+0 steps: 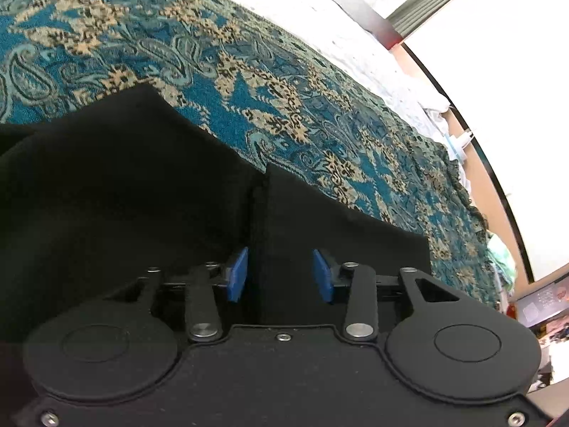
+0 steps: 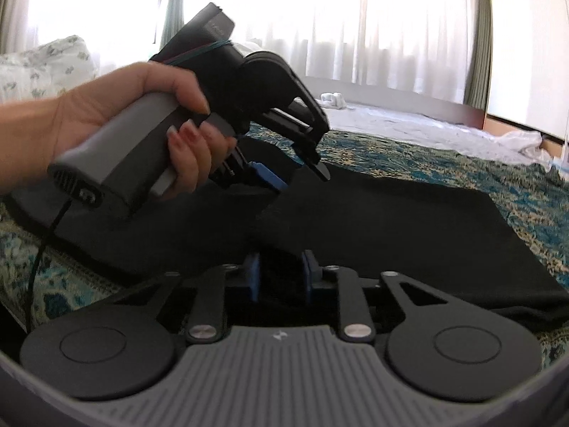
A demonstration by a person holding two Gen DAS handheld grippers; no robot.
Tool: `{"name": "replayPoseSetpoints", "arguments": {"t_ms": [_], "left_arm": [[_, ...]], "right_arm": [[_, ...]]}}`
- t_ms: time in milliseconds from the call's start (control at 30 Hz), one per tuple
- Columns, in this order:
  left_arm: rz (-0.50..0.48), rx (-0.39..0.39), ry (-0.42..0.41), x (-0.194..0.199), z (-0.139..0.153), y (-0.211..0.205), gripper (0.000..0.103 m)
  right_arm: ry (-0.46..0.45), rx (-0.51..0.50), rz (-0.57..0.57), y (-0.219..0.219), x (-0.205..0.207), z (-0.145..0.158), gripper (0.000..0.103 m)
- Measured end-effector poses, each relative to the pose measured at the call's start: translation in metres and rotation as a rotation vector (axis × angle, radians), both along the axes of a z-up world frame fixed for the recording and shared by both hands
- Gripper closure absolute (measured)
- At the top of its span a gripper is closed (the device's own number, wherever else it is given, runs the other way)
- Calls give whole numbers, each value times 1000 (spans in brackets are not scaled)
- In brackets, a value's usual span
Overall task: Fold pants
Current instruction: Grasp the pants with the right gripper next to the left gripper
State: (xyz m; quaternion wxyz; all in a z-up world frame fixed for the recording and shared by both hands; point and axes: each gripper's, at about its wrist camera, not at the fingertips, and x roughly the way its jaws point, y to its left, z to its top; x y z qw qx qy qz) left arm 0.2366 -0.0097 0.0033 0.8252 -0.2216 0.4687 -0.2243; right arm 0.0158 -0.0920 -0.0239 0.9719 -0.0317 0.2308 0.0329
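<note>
Pants (image 2: 373,235), black, lie spread on a teal-and-tan paisley bedspread (image 1: 249,82), partly folded with a raised ridge of fabric running toward each gripper. Left wrist view: the left gripper (image 1: 281,275) has its blue pads (image 1: 237,274) apart, a vertical fold of black cloth standing in the gap between them; whether the pads actually touch the cloth can't be told. That view shows the pants' far edge as a stepped diagonal line against the bedspread, with plenty of patterned cover beyond it and a white sheet (image 1: 355,46) past that, then a curtain (image 1: 437,0) and a wall strip at the right edge. Right wrist view adds what the left lacks: the person's left hand (image 2: 149,124) wrapped around the grey handle of the left gripper (image 2: 284,178), cable trailing off the handle's butt, the tool tilted down with its blue pad at the top of the fabric ridge. Right gripper (image 2: 281,274) sits low at the near edge of the pants, blue pads close on either side of a bunched fold of black cloth and apparently gripping it, though dark-on-dark makes contact hard to confirm. Pants' right corner (image 2: 490,199) lies flat on the bedspread with open cover around it. Behind: white bedding, a pillow (image 2: 42,67) at left, bright sheer curtains (image 2: 391,17). No containers visible.
</note>
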Motion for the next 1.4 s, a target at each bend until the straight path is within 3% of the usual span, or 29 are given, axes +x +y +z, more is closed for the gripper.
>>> {"name": "replayPoseSetpoints", "arguments": {"t_ms": [33,167,200,267,367,467,533,567,600,633,667,867,1033,1100,1133,1167,1400], "left_arm": [[0,17,-11,-1,1,-2,84],[-12,27,-44,-7,3,-4,83],[-13,24,-45,-6,3,-4,81],[10,15,-39,-6,2,-2,59],[18,-32,-26,-2,0,-2,56],[15,-21,-36,0,0,-8,56],[-1,-8,-48,0,1,-13,57],[-6,-5,-54,-1,2,-15,61],[-10,-1,-57,-2,2,-18,66],[-12,5,-56,-2,1,-19,83],[-12,22,-47,-2,0,-21,88],[-9,64,-90,-9,4,-23,92],[-20,68,-107,-11,11,-23,92],[-24,79,-116,-12,12,-25,92],[-23,86,-121,-12,12,-26,93],[-20,95,-126,-13,13,-26,93],[-21,147,-212,-27,32,-10,93]], "right_arm": [[2,10,-5,2,2,3,82],[29,119,7,-4,1,13,89],[40,155,11,-6,1,14,90],[54,191,20,-6,1,15,92],[46,166,17,0,-2,14,93],[18,107,-9,4,-8,14,92],[-6,26,-26,12,-14,14,83],[-15,-21,-30,17,-16,12,61],[-16,-49,-17,21,-18,10,59],[-9,-69,-2,25,-19,8,57],[1,-78,11,27,-20,5,56],[-37,-134,-23,35,-18,-1,41],[-26,-149,-2,32,-10,-5,39],[-23,-128,10,28,-9,-4,63],[-21,-112,3,26,-10,-3,82],[-23,-101,-16,24,-10,-2,88],[-28,35,13,24,-15,16,91]]}}
